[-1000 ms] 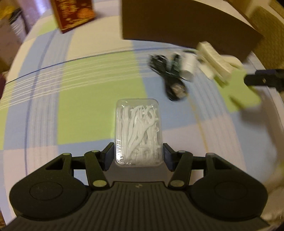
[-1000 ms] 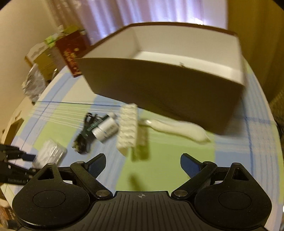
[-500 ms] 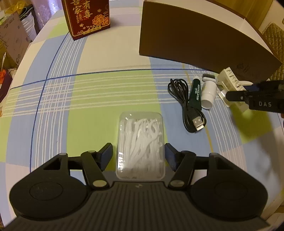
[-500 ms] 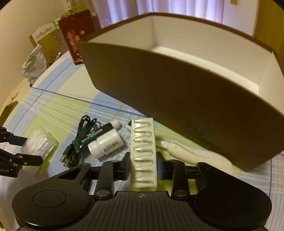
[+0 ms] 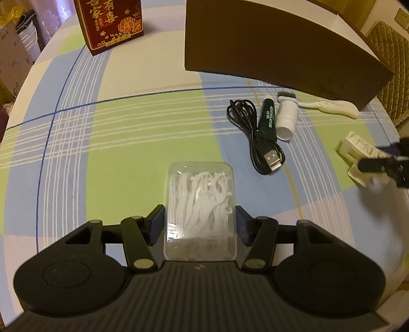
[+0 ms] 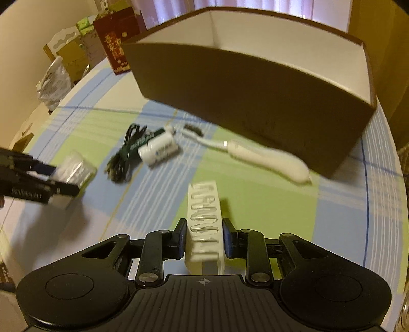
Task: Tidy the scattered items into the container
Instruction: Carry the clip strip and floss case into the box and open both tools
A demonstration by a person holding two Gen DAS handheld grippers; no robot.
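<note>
A clear box of white floss picks (image 5: 200, 204) sits between the fingers of my left gripper (image 5: 200, 221), which is shut on it; the right wrist view shows this box (image 6: 74, 171) held just above the cloth. My right gripper (image 6: 204, 237) is shut on a white strip of small vials (image 6: 204, 212), lifted over the green patch of the tablecloth. The brown container (image 6: 255, 84) with a white inside stands open behind. On the cloth before it lie a black USB cable (image 5: 253, 127), a green tube (image 5: 268, 120), a white bottle (image 5: 287, 117) and a white brush (image 6: 268, 155).
A red gift box (image 5: 112, 23) stands at the back left of the round table (image 5: 102, 127) with its plaid cloth. Cardboard boxes and bags (image 6: 58, 76) crowd the floor beyond the left edge. A quilted chair back (image 5: 391, 63) is at the right.
My right gripper went from open to shut on the vial strip, then pulled it back from the container and lifted it. The left gripper has kept its hold on the floss box.
</note>
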